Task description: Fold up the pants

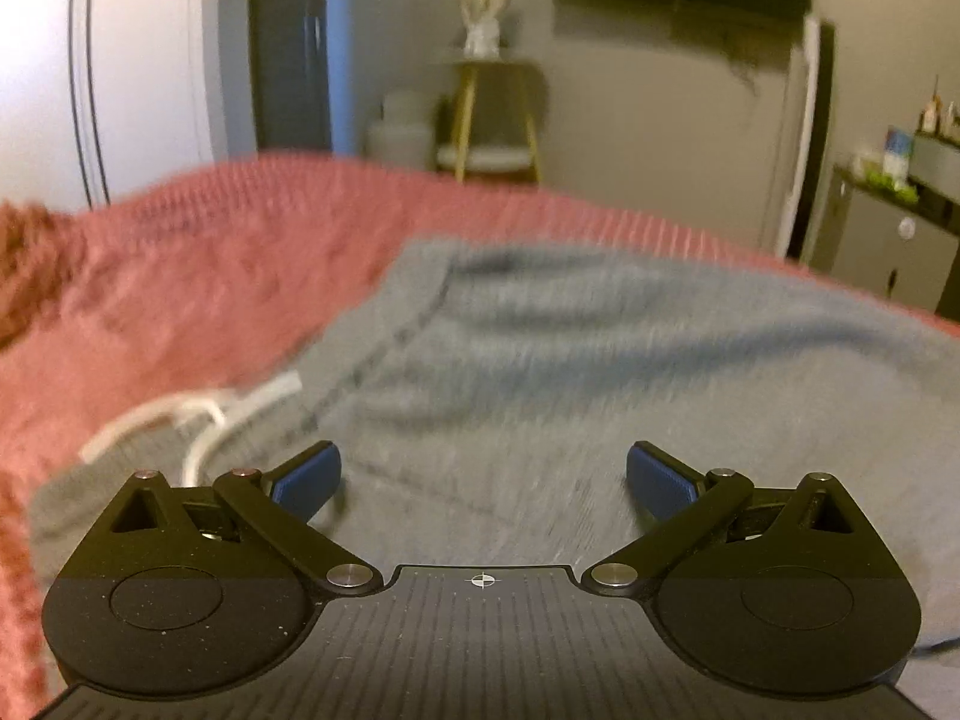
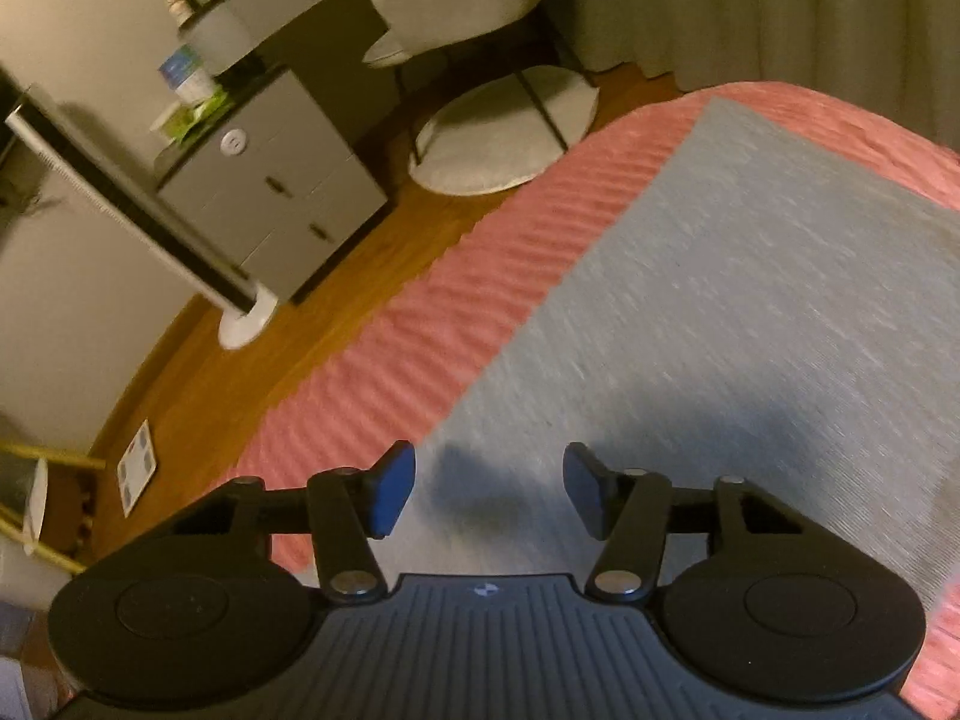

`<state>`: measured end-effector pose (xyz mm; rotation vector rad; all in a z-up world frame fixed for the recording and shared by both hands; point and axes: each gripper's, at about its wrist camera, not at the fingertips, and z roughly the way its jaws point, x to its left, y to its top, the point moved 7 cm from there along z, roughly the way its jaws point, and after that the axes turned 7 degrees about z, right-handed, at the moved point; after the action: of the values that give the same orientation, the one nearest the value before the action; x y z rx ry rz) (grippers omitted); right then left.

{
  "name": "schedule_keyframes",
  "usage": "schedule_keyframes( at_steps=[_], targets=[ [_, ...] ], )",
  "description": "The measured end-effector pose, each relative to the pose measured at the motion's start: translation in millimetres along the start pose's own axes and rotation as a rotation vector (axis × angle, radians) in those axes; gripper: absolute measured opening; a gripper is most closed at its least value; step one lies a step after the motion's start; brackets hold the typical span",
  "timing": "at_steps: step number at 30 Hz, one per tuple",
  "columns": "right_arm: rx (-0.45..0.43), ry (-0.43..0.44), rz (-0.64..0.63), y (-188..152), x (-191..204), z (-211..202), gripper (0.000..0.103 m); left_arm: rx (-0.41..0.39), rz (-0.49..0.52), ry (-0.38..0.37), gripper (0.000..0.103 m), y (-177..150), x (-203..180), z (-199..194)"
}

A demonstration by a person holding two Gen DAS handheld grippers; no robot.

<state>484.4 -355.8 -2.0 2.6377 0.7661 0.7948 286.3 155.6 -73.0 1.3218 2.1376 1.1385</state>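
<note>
The pants (image 1: 600, 360) lie spread on the bed, a grey knit cloth that looks soft, limp and light; it should drape and sag the moment it is lifted, and will likely wrinkle instead of sliding stiffly. The waistband end with its white drawcord (image 1: 198, 420) shows in the left wrist view; the leg (image 2: 750, 276) lies flat and smooth in the right wrist view, its long edge running beside the pink ribbed bedspread (image 2: 480, 276). The thicker waistband and the leg's hem or side edge look like the best places to pinch, since a single flat layer mid-panel gives little to grip.

The left claw (image 1: 483, 480) stands wide over the waist area, nothing between its pads. The right claw (image 2: 489, 489) is partly open above the leg's edge, also empty.
</note>
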Motion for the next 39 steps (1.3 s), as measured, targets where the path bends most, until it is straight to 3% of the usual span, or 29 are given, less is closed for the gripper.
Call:
schedule_keyframes(
  at_steps=[3,7,10,11,12,17,21,26,28,30,32,34,37,39],
  targets=[
    [-0.009,-0.050,0.022,4,1,19,0.056,0.062,-0.012,0.007,0.103,-9,2,14],
    [-0.050,-0.112,0.054,9,-10,35,0.051,0.038,-0.016,0.013,0.103,-6,4,10],
    [-0.086,-0.168,0.020,10,-17,37,0.019,0.038,0.001,0.020,0.103,-9,2,11],
    [-0.095,-0.170,-0.009,9,-18,37,0.015,0.035,0.003,0.021,0.103,-9,2,9],
    [-0.097,-0.145,-0.024,8,-19,34,0.003,0.037,0.004,0.021,0.103,-9,1,11],
    [-0.125,-0.008,-0.060,5,-43,-1,0.002,0.041,-0.011,-0.001,0.103,-10,5,16],
    [-0.171,0.113,-0.030,-18,-99,-70,0.002,0.039,-0.034,-0.027,0.103,-7,8,13],
    [-0.194,0.170,-0.021,-90,-202,-181,0.002,0.014,-0.087,-0.118,0.103,1,10,1],
    [-0.163,0.167,0.007,-126,-246,-215,0.002,-0.022,-0.091,-0.170,0.103,6,8,-10],
    [-0.086,0.146,0.006,-164,-285,-230,0.002,-0.048,-0.099,-0.282,0.103,13,3,-22],
    [-0.014,0.100,-0.013,-192,-314,-228,0.002,-0.024,-0.110,-0.391,0.103,18,-3,-26],
    [-0.016,0.023,-0.050,-205,-335,-221,0.000,0.051,-0.159,-0.495,0.103,21,-7,-22],
    [-0.047,0.060,-0.065,-205,-335,-218,0.000,0.185,-0.204,-0.483,0.103,26,-11,-5],
    [-0.046,0.088,-0.086,-206,-333,-219,0.001,0.210,-0.138,-0.465,0.103,37,-24,1]
  ],
)
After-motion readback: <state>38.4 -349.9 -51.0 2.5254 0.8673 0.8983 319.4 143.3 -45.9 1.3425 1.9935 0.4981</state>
